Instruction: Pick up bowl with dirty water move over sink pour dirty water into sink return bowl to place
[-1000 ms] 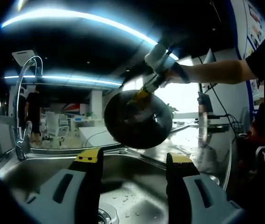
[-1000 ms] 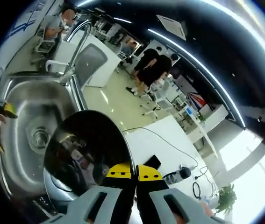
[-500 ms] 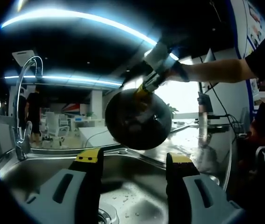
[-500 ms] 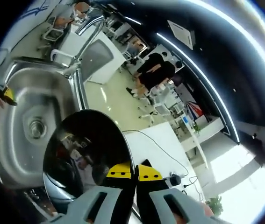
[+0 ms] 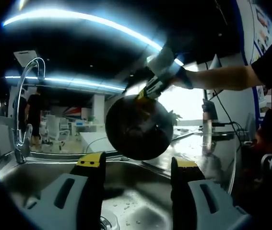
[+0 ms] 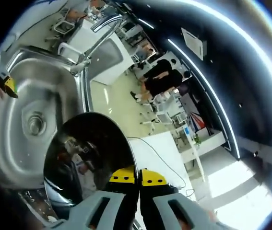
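A shiny metal bowl (image 5: 138, 125) hangs tipped on its side above the steel sink (image 5: 40, 175). My right gripper (image 5: 150, 90) comes in from the upper right, shut on the bowl's rim, with a person's arm behind it. In the right gripper view the bowl (image 6: 85, 160) shows its mirror-like inside, and my right gripper (image 6: 137, 176) pinches its rim over the sink (image 6: 16, 103) and drain (image 6: 34, 123). My left gripper (image 5: 136, 167) stands open low over the basin, apart from the bowl and holding nothing.
A curved tap (image 5: 23, 110) rises at the sink's left, the same tap (image 6: 95, 36) lying across the top of the right gripper view. A wet counter (image 5: 207, 148) runs right of the basin. People stand in the office behind (image 6: 162, 79).
The bowl has swung slightly left and up with the right gripper. The right gripper view has shifted, bringing more of the basin and tap into sight. My left gripper stays put.
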{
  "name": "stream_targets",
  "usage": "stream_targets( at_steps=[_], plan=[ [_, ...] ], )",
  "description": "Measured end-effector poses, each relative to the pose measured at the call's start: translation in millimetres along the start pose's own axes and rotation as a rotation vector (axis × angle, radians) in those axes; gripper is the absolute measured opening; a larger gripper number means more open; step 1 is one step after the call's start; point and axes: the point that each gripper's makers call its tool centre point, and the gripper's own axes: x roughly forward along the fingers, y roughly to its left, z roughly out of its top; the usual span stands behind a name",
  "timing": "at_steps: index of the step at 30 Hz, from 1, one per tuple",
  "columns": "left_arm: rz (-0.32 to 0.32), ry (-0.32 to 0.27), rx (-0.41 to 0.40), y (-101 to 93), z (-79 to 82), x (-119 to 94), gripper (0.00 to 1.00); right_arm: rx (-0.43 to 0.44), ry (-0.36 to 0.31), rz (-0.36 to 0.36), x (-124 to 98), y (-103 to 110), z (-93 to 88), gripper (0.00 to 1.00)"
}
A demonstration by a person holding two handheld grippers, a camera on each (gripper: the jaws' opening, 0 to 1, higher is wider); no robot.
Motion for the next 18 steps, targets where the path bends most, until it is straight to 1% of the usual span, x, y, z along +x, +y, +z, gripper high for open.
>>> stream_targets(
  at_steps=[4,10,13,16,18],
  plan=[
    [-0.003,0.009,0.009,-0.7,-1.9,1.3,0.54,-0.009,-0.008,-0.004,0.2,0.2,2.6,0.00],
    [-0.001,0.003,0.003,0.8,-0.7,1.3,0.54,-0.036,-0.012,-0.010,1.3,1.3,6.2,0.00],
    [-0.001,0.004,0.003,0.9,-0.8,1.4,0.54,-0.067,-0.020,-0.023,-0.1,2.9,7.3,0.00],
    [-0.002,0.004,0.003,0.8,-1.0,1.5,0.54,-0.121,-0.030,-0.049,0.9,1.0,12.1,0.00],
    [-0.002,0.006,0.004,0.9,-1.3,1.6,0.54,-0.132,-0.030,-0.053,2.0,2.2,11.7,0.00]
  ],
)
